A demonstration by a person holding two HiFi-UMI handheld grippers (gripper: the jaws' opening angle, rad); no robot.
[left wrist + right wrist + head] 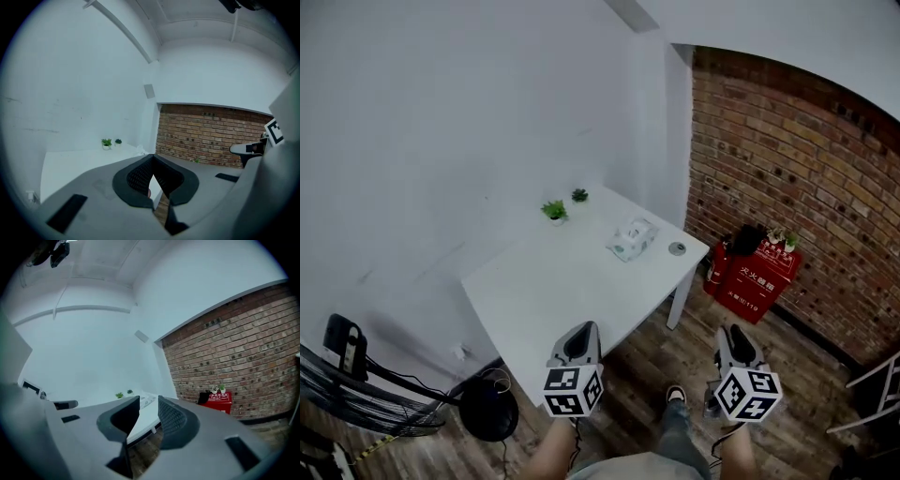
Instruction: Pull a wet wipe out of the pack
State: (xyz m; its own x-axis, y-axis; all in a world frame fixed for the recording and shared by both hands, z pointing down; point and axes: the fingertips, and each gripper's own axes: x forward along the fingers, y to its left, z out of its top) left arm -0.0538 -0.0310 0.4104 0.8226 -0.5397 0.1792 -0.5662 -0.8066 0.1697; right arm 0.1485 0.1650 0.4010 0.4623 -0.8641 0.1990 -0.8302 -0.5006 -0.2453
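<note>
White table bears the wipe pack; brick wall beside.

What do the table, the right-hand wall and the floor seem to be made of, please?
White rectangular table: smooth matt laminate or painted board, unclear which. Red-brown wall: bare brick, mortar joints visible. Dark floor: probably wood planks, by seams and grain.

The pack is too small for me to make out any wipe; past my left fingers their tips hide most of it. The disc beside it I cannot identify.
</note>
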